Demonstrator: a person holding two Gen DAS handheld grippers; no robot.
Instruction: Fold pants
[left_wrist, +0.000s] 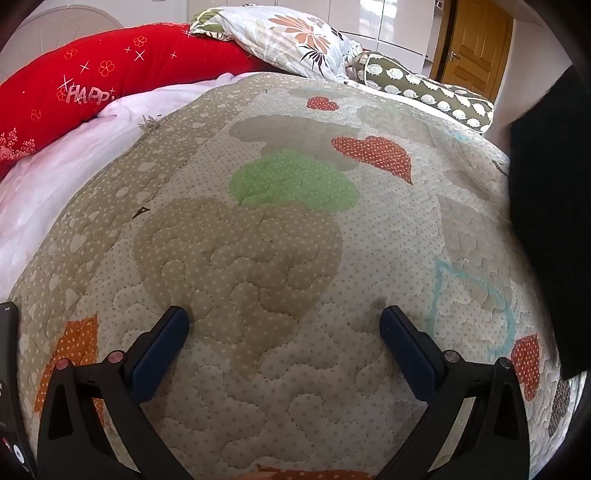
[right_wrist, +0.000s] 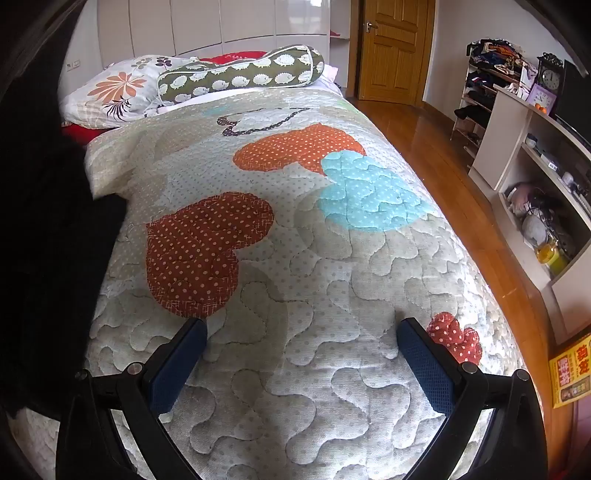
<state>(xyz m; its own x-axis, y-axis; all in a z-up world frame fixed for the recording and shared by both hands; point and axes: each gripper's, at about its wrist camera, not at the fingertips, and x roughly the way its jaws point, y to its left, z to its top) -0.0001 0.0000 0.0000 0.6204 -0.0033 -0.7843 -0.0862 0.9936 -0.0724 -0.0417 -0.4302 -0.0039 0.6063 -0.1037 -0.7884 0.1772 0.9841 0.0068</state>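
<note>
On red cushion, "HAPP" lettering

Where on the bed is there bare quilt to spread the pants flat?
The quilt is bare from the pillows at the head down past the red heart and blue patch to both grippers. The black fabric, presumably the pants, covers the strip between the two grippers. The head end is crowded.

I'm holding my right gripper spread wide, with nothing between its jaws, tilting down over the quilt. Black pants are lying along the left edge, beside a red dotted heart patch.
</note>
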